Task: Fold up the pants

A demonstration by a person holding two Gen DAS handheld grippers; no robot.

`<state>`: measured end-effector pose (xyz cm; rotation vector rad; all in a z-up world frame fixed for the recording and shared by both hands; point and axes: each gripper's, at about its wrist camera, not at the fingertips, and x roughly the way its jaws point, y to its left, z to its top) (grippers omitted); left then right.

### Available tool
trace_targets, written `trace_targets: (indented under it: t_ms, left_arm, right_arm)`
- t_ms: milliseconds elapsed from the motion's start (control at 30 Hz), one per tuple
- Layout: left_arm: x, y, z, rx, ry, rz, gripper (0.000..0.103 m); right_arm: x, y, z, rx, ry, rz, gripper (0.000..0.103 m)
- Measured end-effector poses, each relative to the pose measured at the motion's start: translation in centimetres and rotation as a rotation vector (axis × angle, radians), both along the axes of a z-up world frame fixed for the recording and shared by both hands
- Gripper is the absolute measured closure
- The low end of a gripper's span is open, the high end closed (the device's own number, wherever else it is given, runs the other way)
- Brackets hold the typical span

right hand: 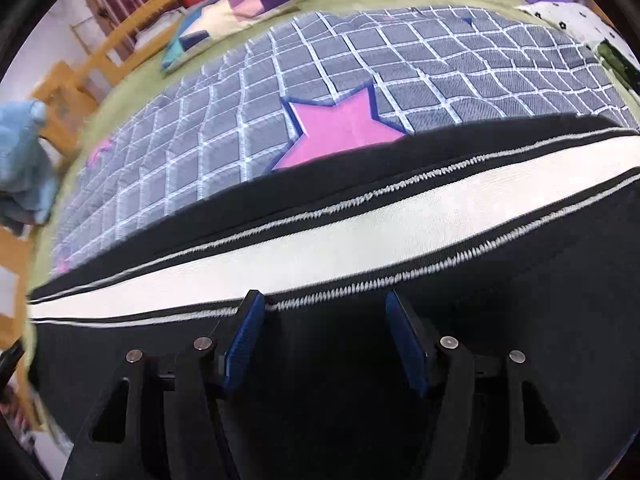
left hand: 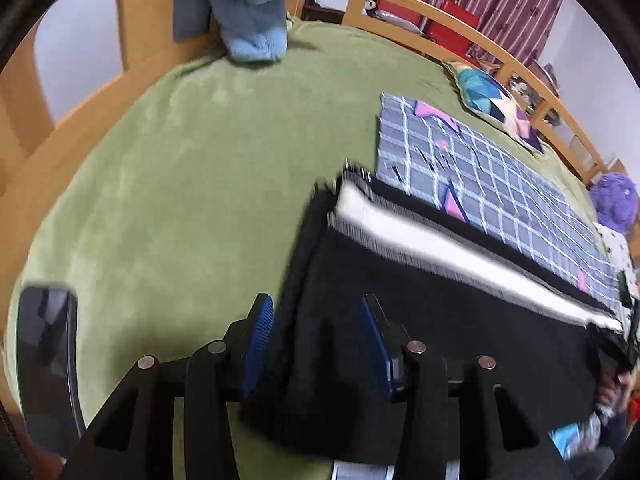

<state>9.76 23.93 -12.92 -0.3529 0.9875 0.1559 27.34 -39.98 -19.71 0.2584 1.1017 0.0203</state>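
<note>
Black pants (left hand: 440, 332) with a white side stripe (left hand: 440, 248) lie stretched on a green bed cover (left hand: 160, 184). My left gripper (left hand: 316, 308) is open, its blue-padded fingers straddling the pants' left end edge. In the right wrist view the pants (right hand: 320, 380) fill the lower half, with the white stripe (right hand: 320, 240) running across. My right gripper (right hand: 324, 304) is open just above the black fabric, below the stripe. Neither gripper holds the cloth.
A grey checked garment with pink stars (left hand: 480, 184) (right hand: 340, 80) lies beyond the pants. A blue plush toy (left hand: 256, 12), a patterned cushion (left hand: 496, 108), a purple plush (left hand: 612, 200) and a wooden bed rail (left hand: 460, 20) surround the bed. A dark chair back (left hand: 44, 360) stands at left.
</note>
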Motion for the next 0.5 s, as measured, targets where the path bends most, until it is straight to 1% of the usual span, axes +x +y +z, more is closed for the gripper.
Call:
trace_targets:
  t_ms: [33,67,167,333,433,467,500]
  left_arm:
    - [-0.8,-0.1,0.0,-0.003,-0.001,-0.003,0.06]
    - [-2.0,-0.3,0.0,-0.007,-0.006,0.0,0.06]
    - [-3.9,-0.3,-0.4,-0.026,-0.01,0.021,0.06]
    - [-4.8,-0.6,-1.3,-0.029,-0.021,0.054,0.06]
    - [-5.2,-0.1,-1.6,-0.089,-0.018,0.088,0.061]
    - [-5.3,0.0,-1.8,-0.102,-0.022,0.089,0.061]
    - [-5.3,-0.1,-2.2,-0.099,-0.014,0.084,0.061]
  right_arm:
    - [0.0,0.8,0.6,-0.043,-0.026,0.015,0.038]
    - [0.0,1.3,0.9,-0.057,-0.019,0.031,0.038]
    - [-0.9,2.4,2.3,-0.01,-0.033,0.069,0.039]
    - [-3.2,2.9,5.8,-0.025,-0.105,0.076,0.039]
    - [-4.4,1.9,7.7,0.009,-0.124,0.051,0.039]
    - [-4.8,1.6,7.9,0.015,-0.127,0.045,0.039]
    - [-5.2,1.3,8.4,0.019,-0.133,0.037,0.039]
